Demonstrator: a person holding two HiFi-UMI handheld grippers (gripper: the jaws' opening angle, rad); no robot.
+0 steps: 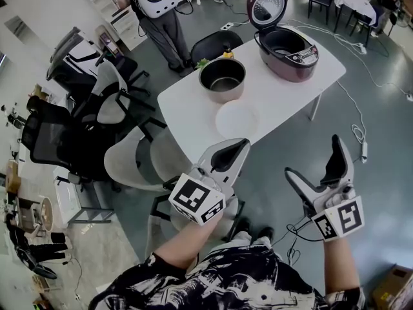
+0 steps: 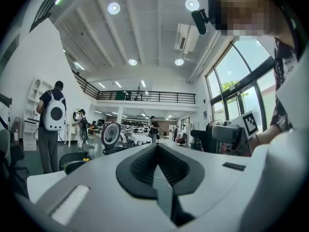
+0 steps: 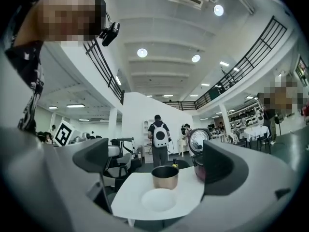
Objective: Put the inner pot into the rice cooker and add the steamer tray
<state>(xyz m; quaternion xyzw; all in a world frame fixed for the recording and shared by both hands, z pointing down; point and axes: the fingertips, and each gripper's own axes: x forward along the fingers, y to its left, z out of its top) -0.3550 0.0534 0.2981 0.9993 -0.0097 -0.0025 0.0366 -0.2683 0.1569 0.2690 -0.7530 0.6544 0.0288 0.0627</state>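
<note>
While the round, dark metal inner pot (image 1: pixel 222 79) stands upright on the white rectangular surface (image 1: pixel 187 108), the maroon rice cooker (image 1: pixel 290 51) sits just beside it at the far end, lid raised. A flat, white, round steamer tray (image 1: pixel 237 119) lies near the pot on the closer side. Short of the surface, the left hand-held gripper (image 1: pixel 242 145) has its jaws pressed together on nothing. The right hand-held gripper (image 1: pixel 312 155) has its jaws spread wide and grips nothing.

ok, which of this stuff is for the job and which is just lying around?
Job: inner pot, rice cooker with its lid up, white steamer tray, all on the table.
Lying about: office chairs, floor cables, person with backpack.
</note>
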